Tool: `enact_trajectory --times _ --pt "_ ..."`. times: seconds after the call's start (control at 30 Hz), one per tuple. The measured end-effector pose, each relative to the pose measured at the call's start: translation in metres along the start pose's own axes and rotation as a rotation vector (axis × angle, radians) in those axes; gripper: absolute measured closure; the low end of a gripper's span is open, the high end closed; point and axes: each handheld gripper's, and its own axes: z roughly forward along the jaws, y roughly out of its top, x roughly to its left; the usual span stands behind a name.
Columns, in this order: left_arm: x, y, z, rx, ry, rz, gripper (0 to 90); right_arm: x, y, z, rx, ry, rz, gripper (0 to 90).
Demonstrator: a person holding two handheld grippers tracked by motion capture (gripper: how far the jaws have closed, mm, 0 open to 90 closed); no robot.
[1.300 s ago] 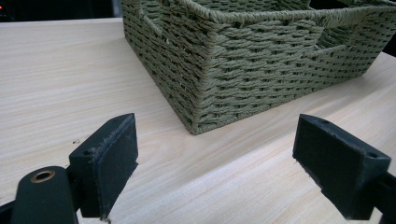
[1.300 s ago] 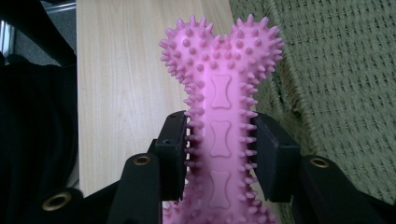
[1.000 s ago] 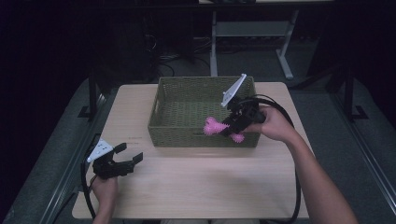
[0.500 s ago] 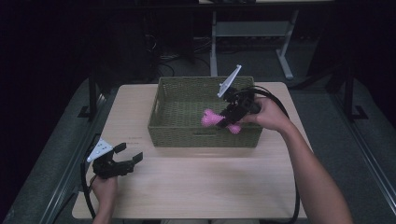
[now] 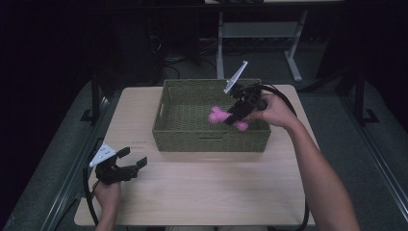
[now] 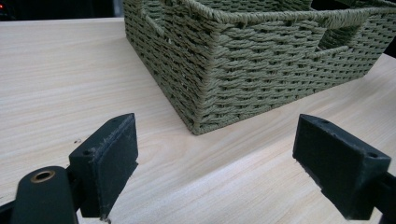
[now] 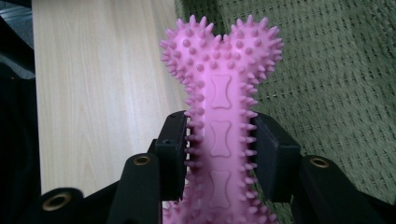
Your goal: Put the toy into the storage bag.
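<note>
The pink spiky bone toy [image 7: 219, 121] was clamped in the right tongs [image 7: 219, 154] — the two black jaws pressed on either side of its shaft, with the knobby double end sticking out past them. In the high view the toy [image 5: 219, 115] hung over the inside of the green woven basket [image 5: 183, 130], toward its right half, one end poking left of the tongs and the other end showing just below them near the front wall. Couldn't tell if it touched the basket floor or was a bit above it. The right tongs [image 5: 236, 114] came in over the basket's right rim, tilted down and to the left, held by the person's right hand [image 5: 272, 109].

The basket sat on the far half of the light wooden table [image 5: 207, 192]. In the right gripper view the basket weave [image 7: 336, 84] was behind the toy on the right and bare table [image 7: 102, 84] on the left.

The left tongs [image 5: 129, 166] were way off at the near left corner of the table, jaws spread wide with nothing between them — the left gripper view looked across bare wood at the basket's corner [image 6: 205, 84].
</note>
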Motion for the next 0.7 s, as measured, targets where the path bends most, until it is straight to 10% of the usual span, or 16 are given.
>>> enact_trajectory --times 0.7 --pt "0.0 0.0 -0.001 -0.003 0.0 0.001 13.6 -0.028 -0.005 0.02 0.021 0.004 0.053 57.8"
